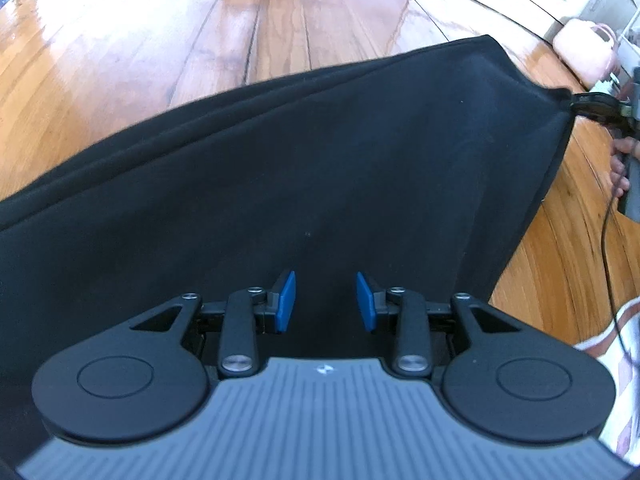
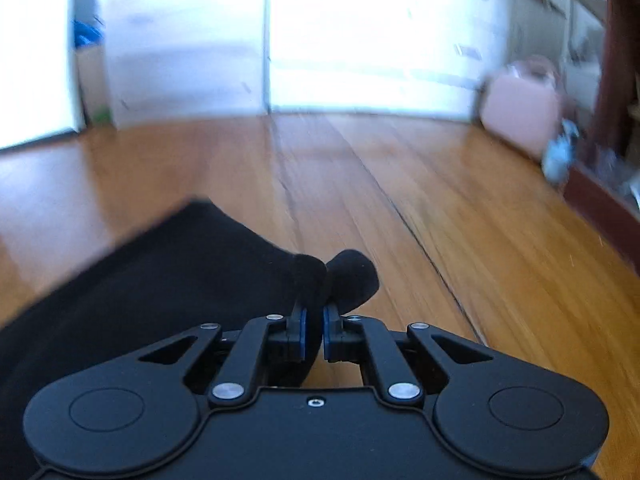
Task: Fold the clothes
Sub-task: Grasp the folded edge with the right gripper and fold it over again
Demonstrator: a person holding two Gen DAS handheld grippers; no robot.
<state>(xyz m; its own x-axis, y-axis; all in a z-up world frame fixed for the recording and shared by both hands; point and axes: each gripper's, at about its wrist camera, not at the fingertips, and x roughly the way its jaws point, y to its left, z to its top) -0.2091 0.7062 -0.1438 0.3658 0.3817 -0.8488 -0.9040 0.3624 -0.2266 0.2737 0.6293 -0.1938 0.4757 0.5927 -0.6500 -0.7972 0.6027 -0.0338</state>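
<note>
Right hand-held gripper (image 2: pixel 315 334) on garment (image 2: pixel 168 280) corner

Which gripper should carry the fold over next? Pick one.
Right. The right gripper is shut on a corner of the black garment; the left gripper hangs open above it, gripping nothing.

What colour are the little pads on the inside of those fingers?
Blue. The left gripper's pads show it best, in the left wrist view.

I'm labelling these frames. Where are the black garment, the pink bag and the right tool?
black garment (image 1: pixel 320 168): left wrist view, middle of the flat cloth.
pink bag (image 2: pixel 520 114): right wrist view, its front face.
right tool (image 2: pixel 315 334): right wrist view, between fingertips, pinching cloth.
</note>
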